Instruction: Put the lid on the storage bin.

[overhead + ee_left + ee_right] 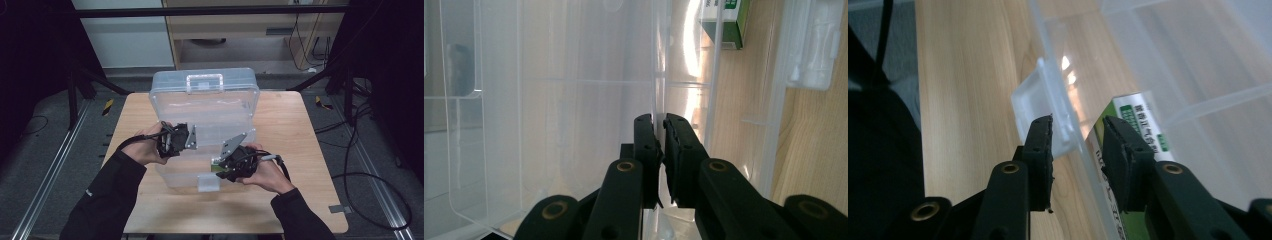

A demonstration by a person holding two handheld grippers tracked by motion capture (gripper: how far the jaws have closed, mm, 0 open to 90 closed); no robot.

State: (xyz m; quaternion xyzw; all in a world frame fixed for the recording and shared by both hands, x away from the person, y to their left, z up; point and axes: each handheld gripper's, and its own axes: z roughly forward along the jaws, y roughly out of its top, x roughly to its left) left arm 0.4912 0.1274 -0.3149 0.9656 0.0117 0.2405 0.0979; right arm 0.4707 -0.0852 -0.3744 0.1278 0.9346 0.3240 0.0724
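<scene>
Clear plastic case (205, 107) lying open mid-desk (310, 150), left gripper (660, 131) with jaws pinched on a thin clear wall of the case, right gripper (1077, 137) at the case's front edge, jaws partly open astride the front wall, latch (1040, 100) just outside, green-and-white box (1135, 125) inside the case at its front.

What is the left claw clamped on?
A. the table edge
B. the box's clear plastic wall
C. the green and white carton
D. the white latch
B: in the left gripper view, the left claw has its jaws nearly together with a thin clear wall of the box pinched between them, while the carton lies farther off.
</scene>
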